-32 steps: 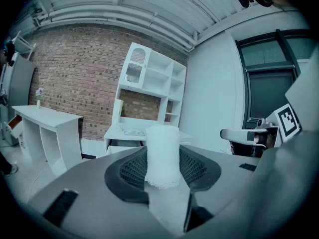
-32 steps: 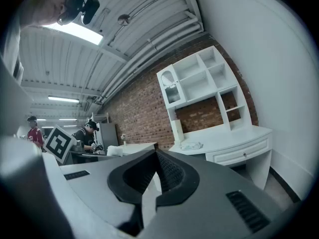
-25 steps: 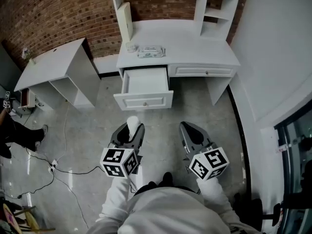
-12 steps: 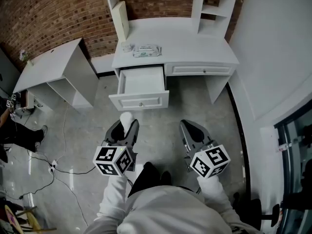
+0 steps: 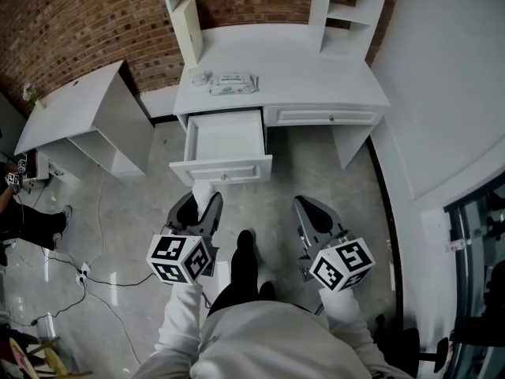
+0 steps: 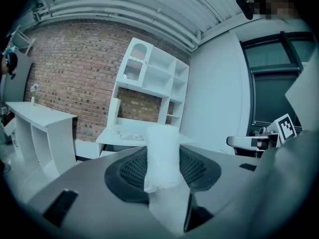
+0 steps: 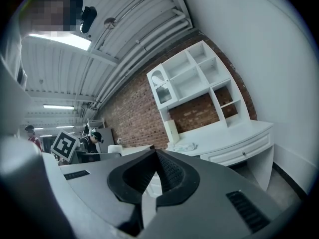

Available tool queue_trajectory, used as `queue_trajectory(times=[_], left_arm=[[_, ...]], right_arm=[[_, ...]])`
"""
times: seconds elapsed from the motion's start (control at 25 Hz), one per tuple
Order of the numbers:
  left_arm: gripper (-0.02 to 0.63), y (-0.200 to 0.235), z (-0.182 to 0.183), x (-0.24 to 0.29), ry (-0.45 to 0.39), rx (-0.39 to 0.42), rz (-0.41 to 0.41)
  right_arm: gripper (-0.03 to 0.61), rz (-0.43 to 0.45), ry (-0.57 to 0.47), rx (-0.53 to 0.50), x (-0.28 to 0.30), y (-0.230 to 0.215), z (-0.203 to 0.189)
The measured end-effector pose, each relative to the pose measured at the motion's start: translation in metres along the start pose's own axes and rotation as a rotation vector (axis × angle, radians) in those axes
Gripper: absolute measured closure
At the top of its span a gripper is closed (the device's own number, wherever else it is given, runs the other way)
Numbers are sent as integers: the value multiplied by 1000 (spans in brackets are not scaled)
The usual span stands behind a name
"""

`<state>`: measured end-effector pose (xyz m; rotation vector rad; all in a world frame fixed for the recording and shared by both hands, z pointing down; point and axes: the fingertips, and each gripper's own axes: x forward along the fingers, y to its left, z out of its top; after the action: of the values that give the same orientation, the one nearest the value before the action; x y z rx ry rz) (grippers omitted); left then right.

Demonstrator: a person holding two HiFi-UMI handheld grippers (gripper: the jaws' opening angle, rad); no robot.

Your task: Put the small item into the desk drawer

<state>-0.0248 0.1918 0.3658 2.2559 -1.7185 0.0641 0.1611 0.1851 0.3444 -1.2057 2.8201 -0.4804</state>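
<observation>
My left gripper (image 5: 202, 200) is shut on a small white cylinder-like item (image 5: 203, 193), which sticks up past the jaw tips just in front of the open desk drawer (image 5: 223, 170). In the left gripper view the white item (image 6: 162, 156) stands upright between the dark pads, with the white desk (image 6: 124, 136) behind it. My right gripper (image 5: 309, 212) hangs to the right of the left one, over the floor, shut with nothing in it; its tips meet in the right gripper view (image 7: 155, 152). The drawer's inside looks bare.
The white desk (image 5: 316, 69) with a hutch stands against the brick wall, a pack of wipes (image 5: 232, 83) and a small thing (image 5: 198, 77) on its top. A second drawer (image 5: 330, 118) is closed. A low white side table (image 5: 79, 113) stands left. Cables (image 5: 95, 271) cross the floor.
The person has stepped forward: the desk and its open drawer are nearer to both grippers, and a foot now shows between them. The left gripper still holds the white item.
</observation>
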Motion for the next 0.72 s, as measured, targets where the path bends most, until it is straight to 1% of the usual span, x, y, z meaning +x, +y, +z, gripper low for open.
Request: queue_trajectory(times=[0.28,0.52,0.72], left_arm=[[426,36,25,50,-40,-2,-20],[426,77,46,101,-42,-7,-27],[426,113,65,141,-46,2,-30]], right_arm=[[551,-8,-16,-13,59,-22,18],[551,-22,-25,-44,122,-42,37],[551,-27,-22,-33,176,-56,49]])
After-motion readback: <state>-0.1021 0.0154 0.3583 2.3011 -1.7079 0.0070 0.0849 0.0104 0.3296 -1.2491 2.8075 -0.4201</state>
